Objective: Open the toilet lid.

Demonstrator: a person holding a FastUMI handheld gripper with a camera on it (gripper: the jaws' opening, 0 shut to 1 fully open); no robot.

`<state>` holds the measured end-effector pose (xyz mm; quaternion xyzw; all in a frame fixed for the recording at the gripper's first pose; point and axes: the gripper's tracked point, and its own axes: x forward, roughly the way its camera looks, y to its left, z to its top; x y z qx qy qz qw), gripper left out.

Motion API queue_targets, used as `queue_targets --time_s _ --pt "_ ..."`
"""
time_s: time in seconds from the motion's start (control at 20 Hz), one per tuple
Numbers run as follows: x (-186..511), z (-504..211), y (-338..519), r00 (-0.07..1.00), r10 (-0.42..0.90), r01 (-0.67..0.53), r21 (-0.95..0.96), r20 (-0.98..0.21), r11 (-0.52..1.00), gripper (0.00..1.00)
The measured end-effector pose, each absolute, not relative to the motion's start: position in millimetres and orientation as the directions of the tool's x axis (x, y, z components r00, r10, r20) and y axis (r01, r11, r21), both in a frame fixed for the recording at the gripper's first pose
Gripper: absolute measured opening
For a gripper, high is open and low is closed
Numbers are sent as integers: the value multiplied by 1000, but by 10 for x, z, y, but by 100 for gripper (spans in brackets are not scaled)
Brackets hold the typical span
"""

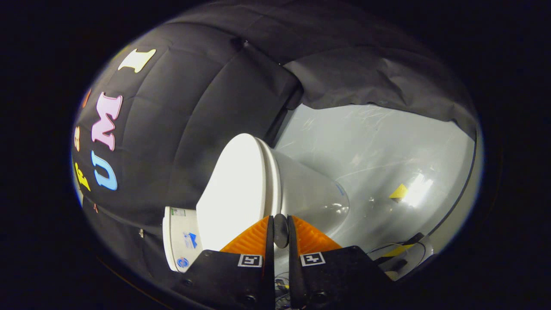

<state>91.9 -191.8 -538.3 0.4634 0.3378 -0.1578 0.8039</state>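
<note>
Gripper clenched, seemingly on the edge of the toilet lid, toilet bowl beside

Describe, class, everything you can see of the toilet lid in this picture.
The toilet lid is a smooth, glossy white oval, plastic by its look, lying shut on the seat rim over the white bowl. It sits just beyond the gripper, whose fingers are drawn close together near the lid's edge; whether they pinch that edge cannot be told. Behind its far end stands the tank with stickers.
</note>
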Motion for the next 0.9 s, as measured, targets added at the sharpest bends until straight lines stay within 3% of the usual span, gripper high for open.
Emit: queue_targets --time_s 0.5,0.9 --pt "1093 -4690 -1650 779 2 483 602 -627 636 18" --pt "1340 -3395 -730 887 -14 258 471 -461 843 18"
